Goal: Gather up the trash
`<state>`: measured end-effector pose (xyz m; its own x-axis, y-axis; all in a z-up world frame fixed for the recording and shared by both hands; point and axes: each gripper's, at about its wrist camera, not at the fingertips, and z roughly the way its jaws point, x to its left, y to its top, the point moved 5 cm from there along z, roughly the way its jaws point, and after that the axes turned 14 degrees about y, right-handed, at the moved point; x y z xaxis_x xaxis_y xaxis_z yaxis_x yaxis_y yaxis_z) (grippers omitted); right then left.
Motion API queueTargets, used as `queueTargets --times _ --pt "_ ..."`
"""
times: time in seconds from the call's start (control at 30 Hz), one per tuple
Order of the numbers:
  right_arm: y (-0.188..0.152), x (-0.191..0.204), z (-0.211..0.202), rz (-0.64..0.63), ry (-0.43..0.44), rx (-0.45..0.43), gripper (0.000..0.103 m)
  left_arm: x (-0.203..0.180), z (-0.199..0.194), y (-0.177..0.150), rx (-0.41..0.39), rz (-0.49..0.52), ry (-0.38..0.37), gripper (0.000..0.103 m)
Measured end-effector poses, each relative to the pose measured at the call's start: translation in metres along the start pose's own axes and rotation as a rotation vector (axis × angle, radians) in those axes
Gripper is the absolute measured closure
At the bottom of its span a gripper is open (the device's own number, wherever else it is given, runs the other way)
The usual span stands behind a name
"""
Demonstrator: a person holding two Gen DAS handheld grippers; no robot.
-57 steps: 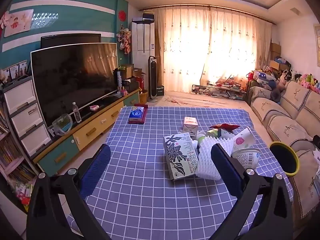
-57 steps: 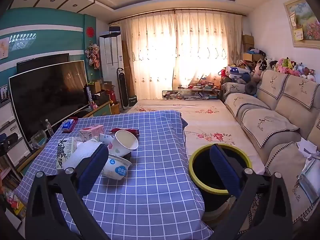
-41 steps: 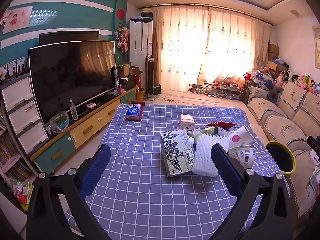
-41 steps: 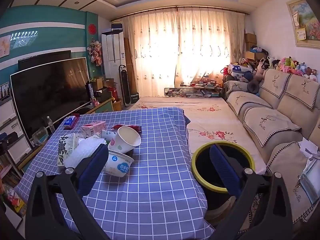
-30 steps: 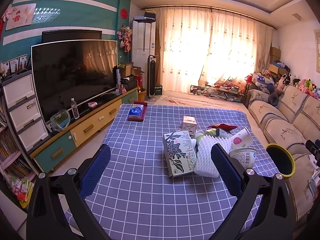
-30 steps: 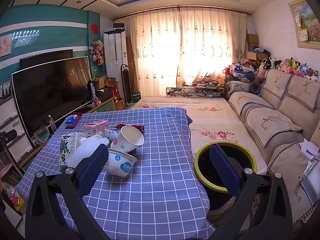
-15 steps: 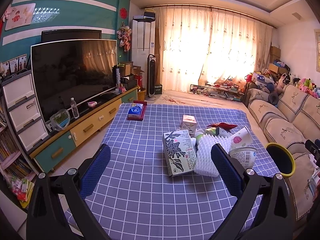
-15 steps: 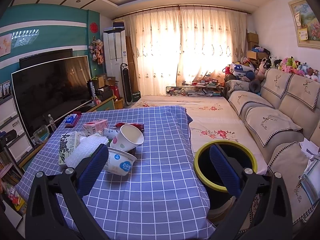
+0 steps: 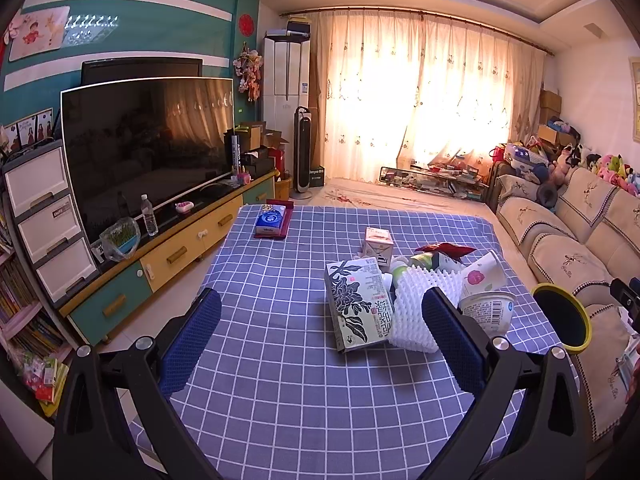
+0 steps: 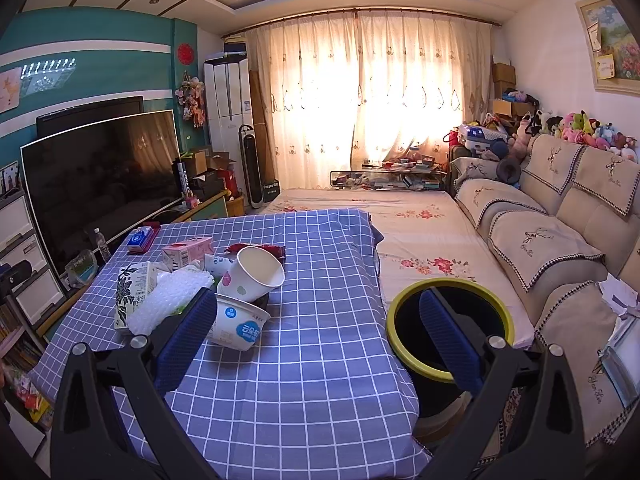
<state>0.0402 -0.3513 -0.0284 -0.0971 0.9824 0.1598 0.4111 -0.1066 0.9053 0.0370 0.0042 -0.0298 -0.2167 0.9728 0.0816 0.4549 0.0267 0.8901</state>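
Your left gripper (image 9: 320, 328) and right gripper (image 10: 316, 328) both hang spread wide and empty above the blue checked tablecloth (image 9: 280, 380). The trash sits clustered right of centre in the left view: a flower-printed carton (image 9: 358, 306), white foam netting (image 9: 420, 304), a white yogurt tub (image 10: 238, 326) and a tipped paper cup (image 10: 254, 274). The yellow-rimmed black bin (image 10: 450, 334) stands lower right in the right view, beside the table edge.

light: warm backlight via curtains (image 9: 420, 104) | glare: blown out at curtains | away from curtains: dimmer | edges: fisheye bend, black vignette | focus: sharp
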Motion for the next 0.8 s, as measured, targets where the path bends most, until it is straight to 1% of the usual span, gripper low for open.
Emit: queueTargets --times 0.8 --pt "-0.0035 -0.0013 0.0045 0.003 -0.004 0.01 0.006 -0.002 0.0059 -0.0008 0.01 0.007 0.004 0.004"
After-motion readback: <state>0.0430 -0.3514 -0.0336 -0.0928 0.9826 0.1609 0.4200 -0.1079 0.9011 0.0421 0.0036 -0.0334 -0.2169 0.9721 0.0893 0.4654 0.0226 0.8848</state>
